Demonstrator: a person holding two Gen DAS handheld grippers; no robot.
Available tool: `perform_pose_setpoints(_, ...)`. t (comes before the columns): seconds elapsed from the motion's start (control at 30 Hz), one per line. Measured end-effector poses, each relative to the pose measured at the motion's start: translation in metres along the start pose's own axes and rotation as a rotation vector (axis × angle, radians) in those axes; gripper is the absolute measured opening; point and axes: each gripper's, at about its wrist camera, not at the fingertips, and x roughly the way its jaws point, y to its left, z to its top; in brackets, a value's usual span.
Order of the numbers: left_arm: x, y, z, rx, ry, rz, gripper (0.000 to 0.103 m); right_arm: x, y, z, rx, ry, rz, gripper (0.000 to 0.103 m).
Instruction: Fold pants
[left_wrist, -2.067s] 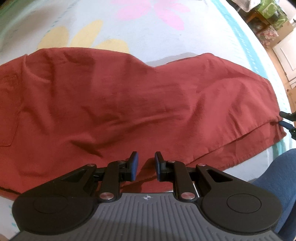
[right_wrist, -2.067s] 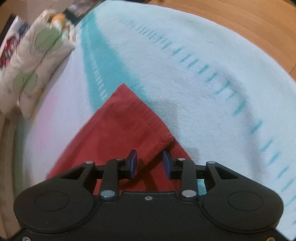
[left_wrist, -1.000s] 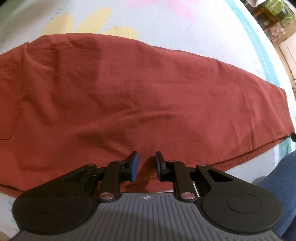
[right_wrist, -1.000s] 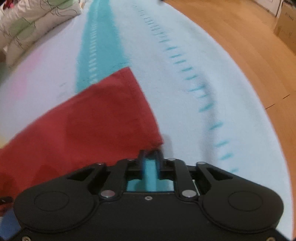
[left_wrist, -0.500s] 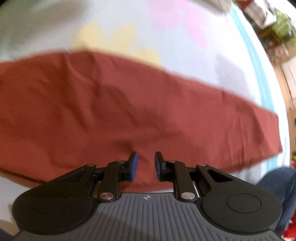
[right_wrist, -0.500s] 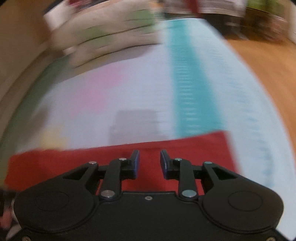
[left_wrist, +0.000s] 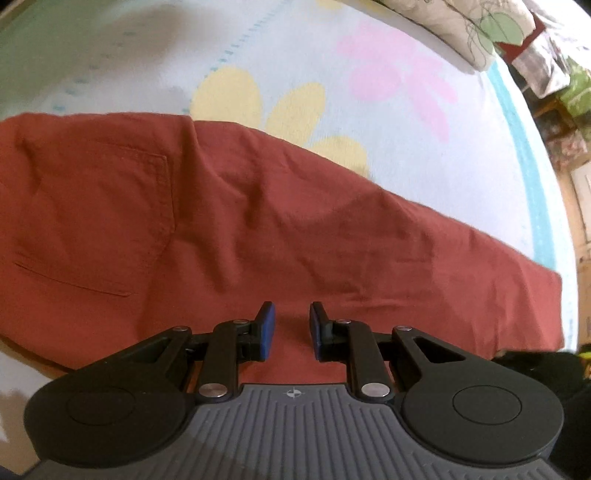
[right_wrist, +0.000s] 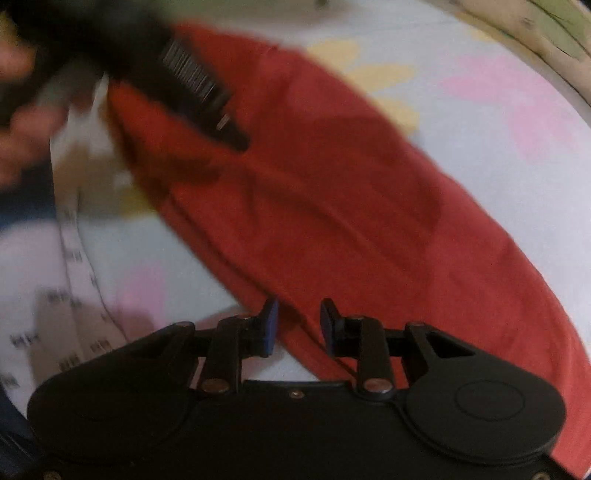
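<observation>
Rust-red pants (left_wrist: 229, 225) lie flat and lengthwise on a flowered blanket, back pocket at the left, leg hem at the right. My left gripper (left_wrist: 291, 326) is open and empty, hovering over the near edge of the pants at mid-length. My right gripper (right_wrist: 298, 322) is open and empty over the pants' (right_wrist: 351, 206) near edge. In the right wrist view the left gripper's black body (right_wrist: 155, 66) shows blurred at the upper left above the pants.
The pale blanket (left_wrist: 369, 66) carries yellow and pink flower prints and a teal stripe (left_wrist: 532, 158) at the right. A pillow (left_wrist: 461, 26) lies at the far edge. Furniture and clutter (left_wrist: 561, 85) stand beyond the bed's right side.
My right gripper let go of the leg hem, opened, and swung round to look along the pants. My left gripper shifted left toward the pocket end. The pants now lie flatter.
</observation>
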Motion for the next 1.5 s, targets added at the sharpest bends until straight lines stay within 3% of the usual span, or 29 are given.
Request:
perform_pose_setpoints(0.13, 0.006, 0.002, 0.000, -0.010, 0.016, -0.028, 0.020, 0.013, 0.012, 0.001, -0.095, 0.036, -0.026, 0.038)
perform_pose_setpoints(0.53, 0.006, 0.003, -0.004, -0.033, 0.014, -0.053, 0.020, 0.027, 0.017, 0.013, -0.143, 0.046, -0.071, 0.037)
perform_pose_setpoints(0.63, 0.008, 0.003, -0.004, -0.030, 0.011, -0.050, 0.020, 0.030, 0.014, 0.014, -0.114, 0.037, -0.030, 0.012)
perform_pose_setpoints(0.7, 0.008, 0.005, -0.003, -0.036, 0.008, -0.046, 0.020, 0.024, 0.003, 0.015, -0.078, 0.018, -0.008, 0.006)
perform_pose_setpoints(0.87, 0.008, 0.008, -0.001, -0.058, 0.002, -0.034, 0.020, 0.000, -0.009, 0.011, -0.041, 0.005, 0.076, 0.007)
perform_pose_setpoints(1.0, 0.011, 0.005, 0.000, -0.051, 0.018, -0.026, 0.020, 0.027, -0.002, 0.005, -0.066, 0.100, 0.087, 0.007)
perform_pose_setpoints(1.07, 0.009, 0.006, -0.001, -0.051, 0.014, -0.021, 0.020, 0.033, -0.005, 0.010, -0.040, 0.106, 0.088, 0.008)
perform_pose_setpoints(1.1, 0.007, 0.007, 0.000, -0.057, 0.006, -0.020, 0.020, 0.030, -0.008, 0.012, -0.023, 0.098, 0.096, 0.014)
perform_pose_setpoints(1.23, -0.015, 0.012, 0.010, -0.078, -0.050, -0.025, 0.020, 0.000, -0.028, 0.020, 0.059, 0.009, 0.115, 0.018)
perform_pose_setpoints(1.3, -0.028, 0.012, 0.020, -0.053, -0.090, -0.015, 0.020, -0.020, -0.042, 0.028, 0.111, -0.083, 0.123, 0.018)
perform_pose_setpoints(1.33, -0.034, 0.011, 0.027, -0.030, -0.111, -0.006, 0.020, -0.027, -0.048, 0.032, 0.140, -0.133, 0.125, 0.023)
perform_pose_setpoints(1.4, -0.044, 0.012, 0.044, 0.012, -0.134, 0.025, 0.020, -0.041, -0.063, 0.042, 0.212, -0.261, 0.134, 0.052)
perform_pose_setpoints(1.5, -0.057, 0.019, 0.064, 0.041, -0.166, 0.076, 0.020, -0.043, -0.083, 0.063, 0.348, -0.441, 0.115, 0.058)
